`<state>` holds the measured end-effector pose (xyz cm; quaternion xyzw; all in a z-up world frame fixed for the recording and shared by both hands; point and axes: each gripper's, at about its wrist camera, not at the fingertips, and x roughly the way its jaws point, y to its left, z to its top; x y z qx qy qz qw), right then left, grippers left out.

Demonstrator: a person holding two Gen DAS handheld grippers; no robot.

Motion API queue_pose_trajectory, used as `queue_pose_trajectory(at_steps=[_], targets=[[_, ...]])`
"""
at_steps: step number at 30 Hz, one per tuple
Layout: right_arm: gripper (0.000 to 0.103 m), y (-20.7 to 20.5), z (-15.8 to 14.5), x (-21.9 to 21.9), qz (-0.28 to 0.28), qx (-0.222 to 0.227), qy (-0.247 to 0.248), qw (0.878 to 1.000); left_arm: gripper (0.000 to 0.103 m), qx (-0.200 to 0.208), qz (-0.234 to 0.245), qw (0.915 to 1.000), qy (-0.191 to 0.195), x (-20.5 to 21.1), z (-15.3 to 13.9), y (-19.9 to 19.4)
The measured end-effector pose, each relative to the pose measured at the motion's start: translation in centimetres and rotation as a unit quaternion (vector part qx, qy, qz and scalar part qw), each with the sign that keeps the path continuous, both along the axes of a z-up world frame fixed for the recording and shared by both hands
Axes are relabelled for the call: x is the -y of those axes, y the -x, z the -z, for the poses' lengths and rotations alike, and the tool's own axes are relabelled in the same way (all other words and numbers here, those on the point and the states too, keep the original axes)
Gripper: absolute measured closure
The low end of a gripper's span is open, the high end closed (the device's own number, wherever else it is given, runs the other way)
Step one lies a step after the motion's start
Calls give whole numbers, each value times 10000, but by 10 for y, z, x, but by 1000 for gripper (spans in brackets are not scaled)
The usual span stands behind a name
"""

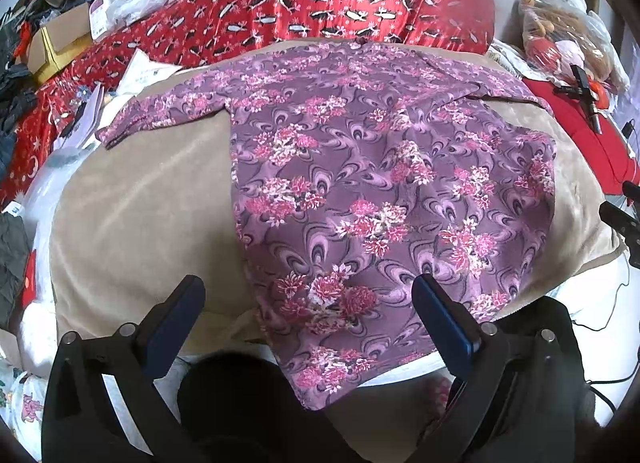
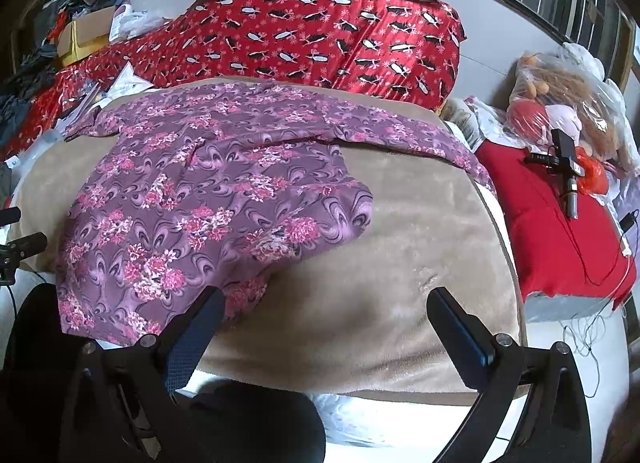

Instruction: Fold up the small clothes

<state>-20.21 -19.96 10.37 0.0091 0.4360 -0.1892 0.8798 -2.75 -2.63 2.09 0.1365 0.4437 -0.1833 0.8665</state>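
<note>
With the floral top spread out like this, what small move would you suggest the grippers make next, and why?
Probably lower the left gripper onto the near hem of the purple floral top and pinch it. Both grippers are open and hold nothing, the top lies spread on the beige blanket with both sleeves out, and its hem sits right between the left fingers. The right gripper is over bare blanket beside the top.

Free room: bare tan blanket (image 2: 420, 223) on bed's right side & near-left corner.
Obstacles: purple shirt (image 1: 360, 183) spread over mid bed, red quilt (image 2: 320, 39) blocks far edge, red cushion (image 2: 552, 223) w/ black gadget (image 2: 564, 167) along right edge, papers (image 1: 136, 79) at far-left corner.
</note>
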Motion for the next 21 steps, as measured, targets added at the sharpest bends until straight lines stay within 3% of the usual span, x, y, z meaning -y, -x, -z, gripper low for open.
queue_pose_trajectory(at_steps=[4,8,13,17,21], targets=[[2,-2,2,5,28,93,-71,9999,0,-249,-92,9996,-5,-2,8,-10],[2,-6,7,20,48,131,-209,9997,0,-701,-524,9962,35,-20,22,-35],[2,-13,23,71,410,122,-681,9968,0,-1394,-995,9850,199,-42,45,-57],[2,-34,44,94,258,108,-755,9968,0,-1955,-888,9762,292,-32,65,-58],[4,-69,64,95,-272,-35,-733,9969,0,-2226,-620,9728,146,-12,81,-53]])
